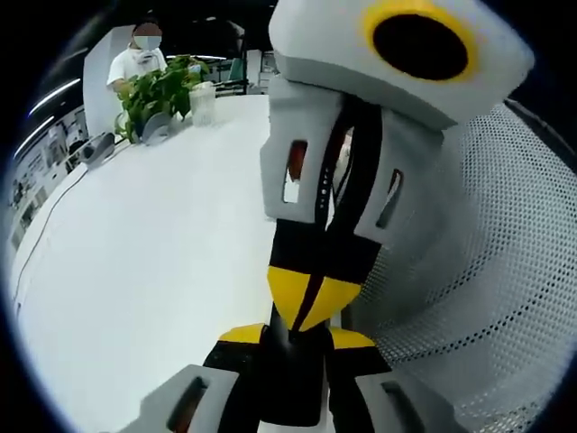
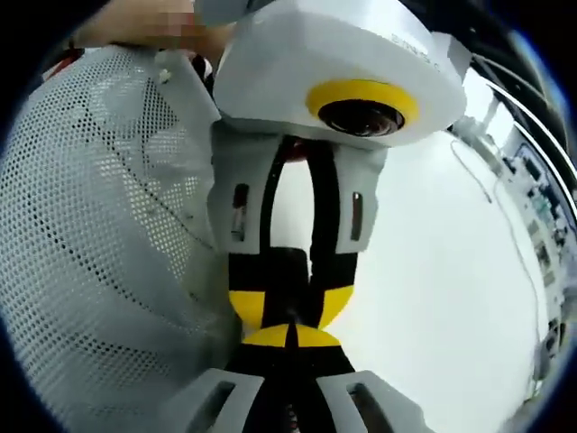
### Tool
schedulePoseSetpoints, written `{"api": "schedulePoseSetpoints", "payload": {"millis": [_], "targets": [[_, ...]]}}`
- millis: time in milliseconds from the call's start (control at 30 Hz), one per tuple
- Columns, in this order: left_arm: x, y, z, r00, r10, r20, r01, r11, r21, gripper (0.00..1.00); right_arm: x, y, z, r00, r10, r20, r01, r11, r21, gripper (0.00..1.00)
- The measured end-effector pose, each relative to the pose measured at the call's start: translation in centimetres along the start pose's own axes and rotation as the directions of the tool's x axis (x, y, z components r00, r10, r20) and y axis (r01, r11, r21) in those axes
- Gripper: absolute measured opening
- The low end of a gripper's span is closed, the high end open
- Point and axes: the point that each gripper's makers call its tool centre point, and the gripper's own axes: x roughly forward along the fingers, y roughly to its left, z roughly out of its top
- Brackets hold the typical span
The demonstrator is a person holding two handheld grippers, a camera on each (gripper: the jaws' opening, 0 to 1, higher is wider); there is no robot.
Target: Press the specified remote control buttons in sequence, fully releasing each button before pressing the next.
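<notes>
Yellow-tipped left gripper (image 1: 302, 347) meets the right gripper (image 1: 311, 302) tip to tip, both pairs of jaws closed together; the remote control cannot be made out. White mesh sleeve (image 1: 487, 271) (the person's) flanks them. Beyond, on the white table (image 1: 153, 271), stands a potted plant (image 1: 158, 95).

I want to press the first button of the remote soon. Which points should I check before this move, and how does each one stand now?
1. Remote position known: cannot tell.
2. Left gripper jaws shut for pressing: ok.
3. Right gripper jaws shut: ok.
4. Grippers apart from each other: not ok, their tips meet nose to nose.
5. White table bare beside the grippers: ok.
6. White mesh away from the grippers: not ok, it lies close beside both.
</notes>
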Motion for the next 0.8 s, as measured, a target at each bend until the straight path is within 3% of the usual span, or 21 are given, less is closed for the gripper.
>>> {"api": "schedulePoseSetpoints", "payload": {"millis": [167,400,500,800], "targets": [[0.01,0.0,-0.03,1.0,-0.001,-0.001,0.001,1.0,0.0,0.25,-0.06,-0.06,-0.07,1.0,-0.016,-0.002,0.016,1.0,0.0,0.0],[0.0,-0.04,0.0,1.0,-0.002,0.0,0.002,1.0,0.001,0.25,-0.28,0.54,0.1,0.998,0.032,0.046,-0.033,0.999,0.014,0.0],[-0.02,-0.04,0.0,1.0,-0.003,0.0,0.003,1.0,0.003,0.25,-0.07,0.55,0.25,0.999,0.027,0.033,-0.026,1.0,-0.014,0.0],[-0.01,-0.04,-0.04,1.0,-0.001,-0.003,0.001,1.0,0.007,0.25,0.31,0.05,0.64,0.999,0.024,0.049,-0.025,0.999,0.021,0.0]]}}
